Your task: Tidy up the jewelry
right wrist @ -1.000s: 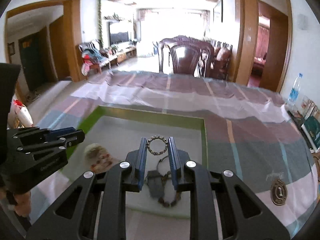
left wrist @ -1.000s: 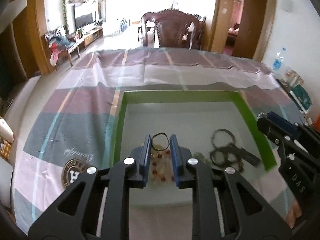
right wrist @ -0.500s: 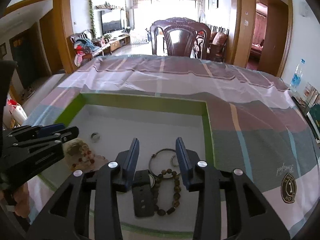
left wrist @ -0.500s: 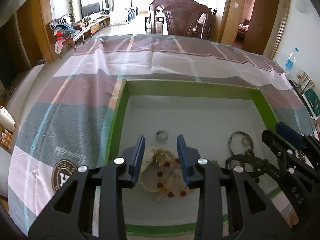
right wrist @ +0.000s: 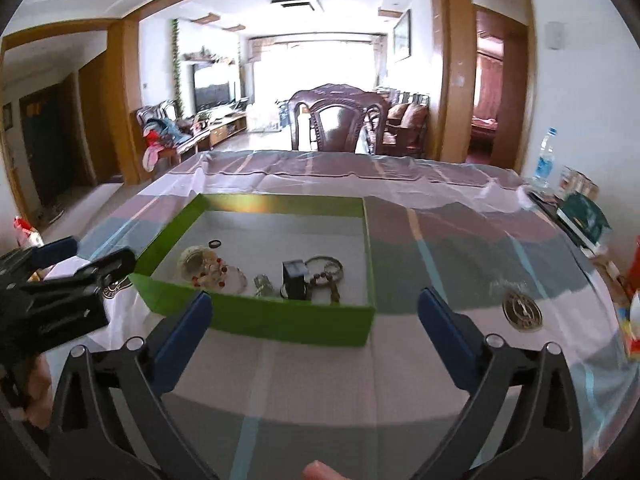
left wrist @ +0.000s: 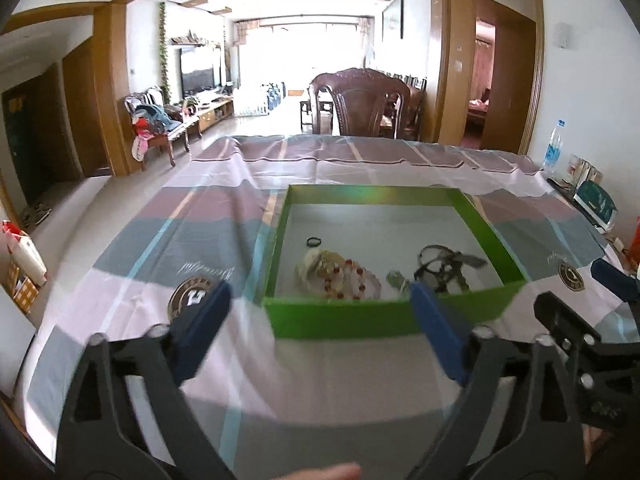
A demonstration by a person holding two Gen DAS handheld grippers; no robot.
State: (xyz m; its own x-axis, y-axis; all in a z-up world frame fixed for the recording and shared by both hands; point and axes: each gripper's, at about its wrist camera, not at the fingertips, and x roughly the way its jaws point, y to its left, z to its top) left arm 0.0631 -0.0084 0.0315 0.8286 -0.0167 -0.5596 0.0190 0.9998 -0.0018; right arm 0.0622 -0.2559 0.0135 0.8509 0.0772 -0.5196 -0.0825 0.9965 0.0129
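Counting one green box (right wrist: 256, 322), two opening empty grippers: left gripper (left wrist: 316, 334), right gripper (right wrist: 314, 338).

Box (left wrist: 344, 322): bright green walls, grey-white floor. Tablecloth (left wrist: 208, 236): broad stripes of mauve, grey-blue, pale pink w/ thin teal lines, round dark-gold emblem. Bead bracelet (left wrist: 352, 276): red beads. Gripper pads (right wrist: 182, 336): blue; frame black.

A striped tablecloth (left wrist: 320, 168) in mauve, grey and pale bands covers the table; a dark carved wooden chair (right wrist: 340, 120) stands at its far edge; a water bottle (right wrist: 545, 160) stands upright at the right; a television (left wrist: 196, 70) sits against the far left wall.
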